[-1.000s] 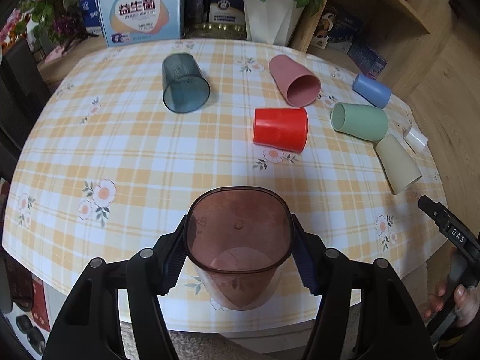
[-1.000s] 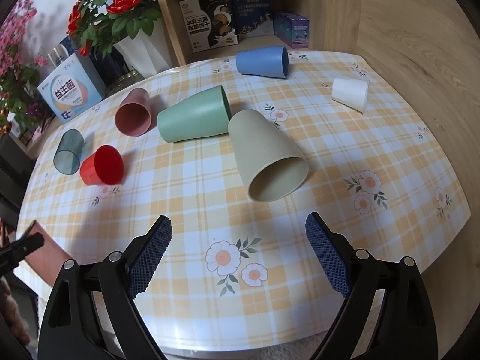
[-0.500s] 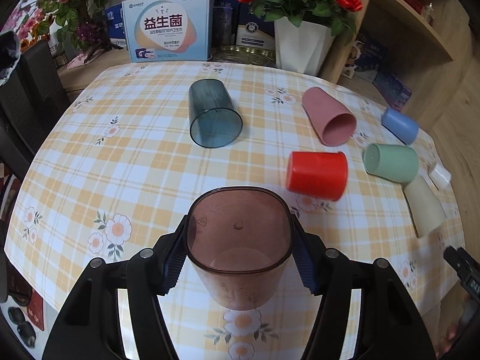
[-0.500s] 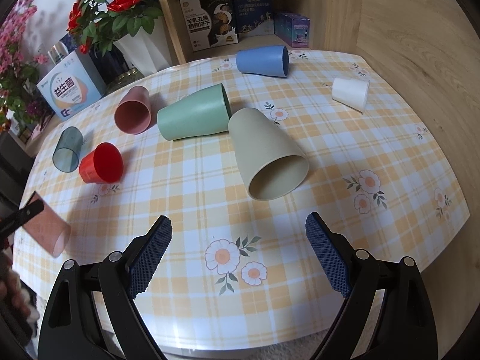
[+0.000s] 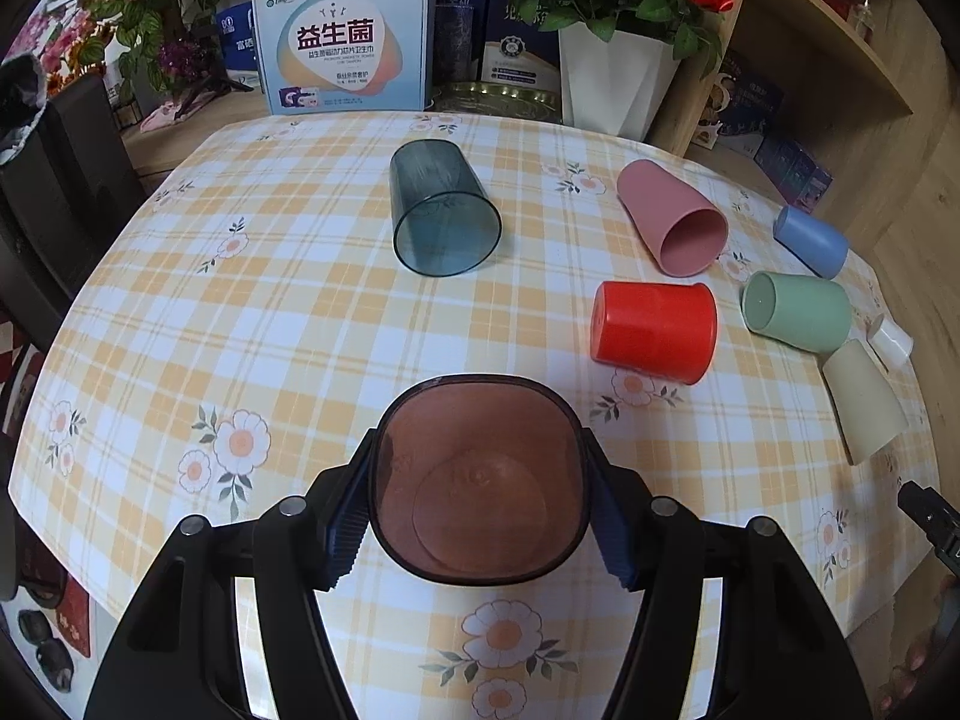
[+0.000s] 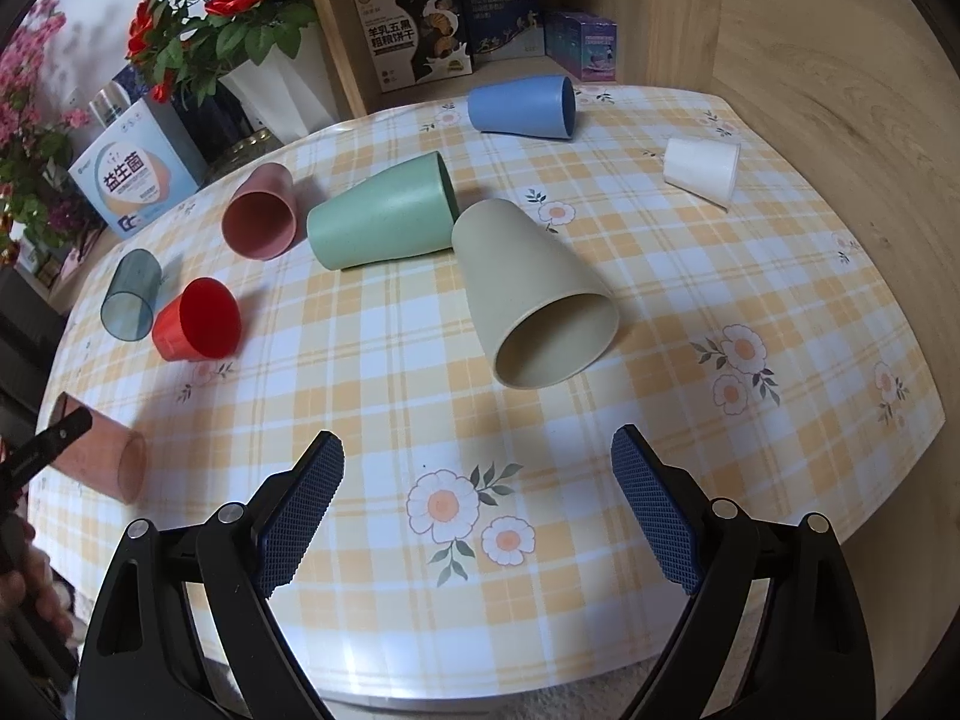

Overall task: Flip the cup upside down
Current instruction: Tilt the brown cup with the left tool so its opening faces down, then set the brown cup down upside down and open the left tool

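Note:
My left gripper [image 5: 480, 498] is shut on a translucent brown-pink cup [image 5: 480, 480], squeezing its sides, with its open mouth facing the camera, above the near part of the table. In the right wrist view the same cup [image 6: 99, 459] shows at the far left, lying sideways in the gripper just over the tablecloth. My right gripper [image 6: 477, 516] is open and empty, above the table's near edge, short of the beige cup [image 6: 534, 294].
Several cups lie on their sides on the checked tablecloth [image 5: 240, 312]: dark teal [image 5: 441, 216], red [image 5: 654, 330], pink [image 5: 672, 216], green [image 5: 798, 312], blue [image 5: 810, 240], small white [image 6: 702, 171]. A box [image 5: 342, 48], vase [image 5: 606, 84] and shelf stand behind.
My left gripper has carried the brown-pink cup forward over the table and tipped it, so the view looks further into it. The right gripper has stayed still.

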A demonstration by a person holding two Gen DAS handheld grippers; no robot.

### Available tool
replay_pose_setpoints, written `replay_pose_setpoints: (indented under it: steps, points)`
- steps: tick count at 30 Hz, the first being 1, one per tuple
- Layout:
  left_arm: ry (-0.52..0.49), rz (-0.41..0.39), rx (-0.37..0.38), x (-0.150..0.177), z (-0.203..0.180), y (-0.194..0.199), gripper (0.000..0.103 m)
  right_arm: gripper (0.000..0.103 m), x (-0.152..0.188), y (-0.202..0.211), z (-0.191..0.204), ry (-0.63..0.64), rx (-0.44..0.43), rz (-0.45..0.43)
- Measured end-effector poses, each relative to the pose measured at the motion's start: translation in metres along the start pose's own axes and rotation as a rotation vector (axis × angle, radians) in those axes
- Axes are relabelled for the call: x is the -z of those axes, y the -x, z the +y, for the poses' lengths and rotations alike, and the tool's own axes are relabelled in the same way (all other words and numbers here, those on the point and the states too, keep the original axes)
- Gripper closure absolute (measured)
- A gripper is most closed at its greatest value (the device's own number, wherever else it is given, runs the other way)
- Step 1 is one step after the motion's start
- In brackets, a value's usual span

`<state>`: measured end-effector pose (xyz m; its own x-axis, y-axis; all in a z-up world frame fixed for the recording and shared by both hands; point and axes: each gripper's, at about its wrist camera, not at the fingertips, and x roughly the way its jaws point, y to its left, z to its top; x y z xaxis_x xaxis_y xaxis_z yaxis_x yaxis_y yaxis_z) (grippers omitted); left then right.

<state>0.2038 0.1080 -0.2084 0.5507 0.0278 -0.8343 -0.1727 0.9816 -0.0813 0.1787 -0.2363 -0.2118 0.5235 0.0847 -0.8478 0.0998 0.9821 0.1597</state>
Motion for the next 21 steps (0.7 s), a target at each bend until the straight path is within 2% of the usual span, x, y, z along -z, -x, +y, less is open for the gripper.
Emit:
replay_pose_setpoints:
  steps: [9,18,21]
  points:
    - [-0.006,0.009,-0.028,0.002,-0.006,0.0,0.042,0.015,0.0,0.002,0.0,-0.004,0.002,0.0]
    - [-0.011,0.05,-0.024,0.002,-0.009,-0.002,0.04,0.015,0.0,0.015,0.0,-0.005,-0.004,-0.022]
    - [-0.015,0.055,-0.025,0.002,-0.01,-0.001,0.028,0.015,0.001,0.022,-0.002,-0.012,-0.005,-0.03]
